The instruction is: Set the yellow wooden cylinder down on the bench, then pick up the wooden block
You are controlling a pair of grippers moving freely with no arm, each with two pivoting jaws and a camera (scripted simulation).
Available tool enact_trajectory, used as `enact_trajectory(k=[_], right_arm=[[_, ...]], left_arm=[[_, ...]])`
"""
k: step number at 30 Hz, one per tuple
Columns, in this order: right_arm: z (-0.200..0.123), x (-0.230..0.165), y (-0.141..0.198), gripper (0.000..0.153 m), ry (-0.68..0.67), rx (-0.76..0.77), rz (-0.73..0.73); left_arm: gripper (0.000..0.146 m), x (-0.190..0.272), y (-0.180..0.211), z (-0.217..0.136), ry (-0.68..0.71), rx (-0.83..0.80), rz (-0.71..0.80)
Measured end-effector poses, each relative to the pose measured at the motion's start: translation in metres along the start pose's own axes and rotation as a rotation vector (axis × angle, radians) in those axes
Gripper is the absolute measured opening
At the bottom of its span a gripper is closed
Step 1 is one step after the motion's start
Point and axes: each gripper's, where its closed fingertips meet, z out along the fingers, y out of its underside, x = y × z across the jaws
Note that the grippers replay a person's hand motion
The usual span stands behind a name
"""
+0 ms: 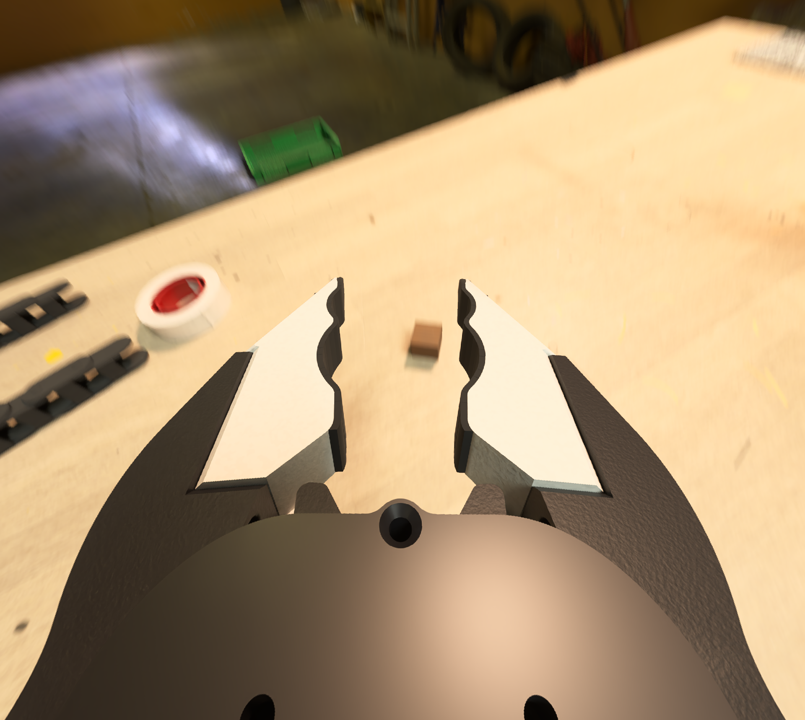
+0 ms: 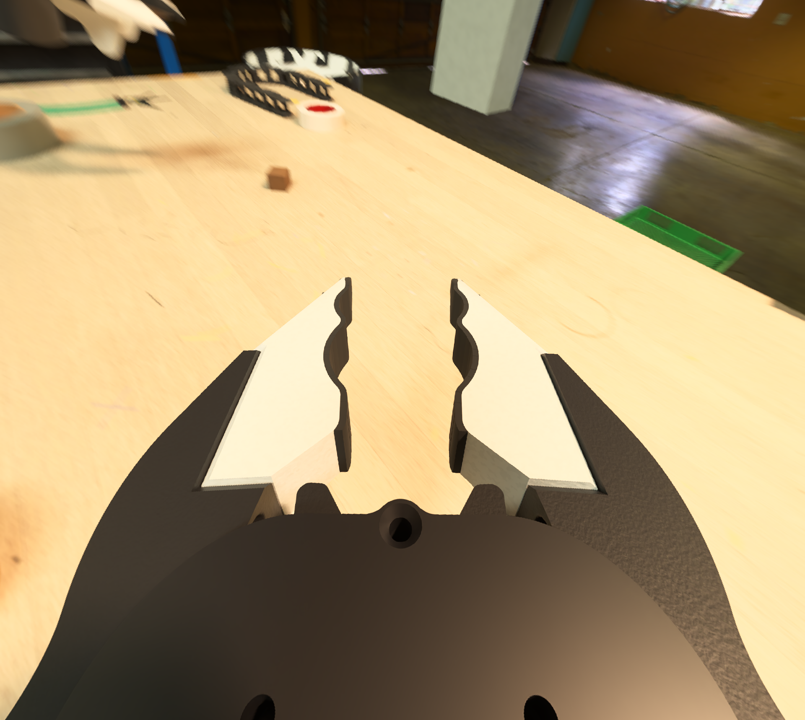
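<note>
Though no yellow cylinder shows, both grippers, left gripper (image 1: 400,285) and right gripper (image 2: 400,285), hang with jaws wide and empty, wooden block (image 1: 425,338) untouched on the counter (image 1: 610,220).

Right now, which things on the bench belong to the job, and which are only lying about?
For the job:
wooden block
left gripper, open, block ahead of it
bench
The yellow cylinder is not in view.

Lying about:
tape roll
black cable chain
green crate on the floor
right gripper, open, empty
</note>
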Motion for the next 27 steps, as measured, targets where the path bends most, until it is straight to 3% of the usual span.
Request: enact_trajectory(k=[3,7,15,18,27], right_arm=[[0.029,-0.025,-0.003,0.044,-0.078,0.039,0.046],[0.059,-0.028,0.021,0.044,-0.091,-0.001,0.042],[0.06,-0.024,0.034,0.041,-0.125,0.03,0.092],[0.058,-0.023,0.032,0.041,-0.147,0.051,0.13],[0.06,-0.026,0.037,0.041,-0.172,0.025,0.142]], left_arm=[[0.044,0.001,0.039,0.014,0.092,-0.282,-0.003],[0.032,-0.003,0.072,0.035,0.165,-0.524,0.081],[0.035,-0.011,0.141,0.05,0.293,-1.059,0.369],[0.042,-0.01,0.157,0.052,0.345,-1.14,0.472],[0.051,-0.012,0.163,0.062,0.42,-1.132,0.491]])
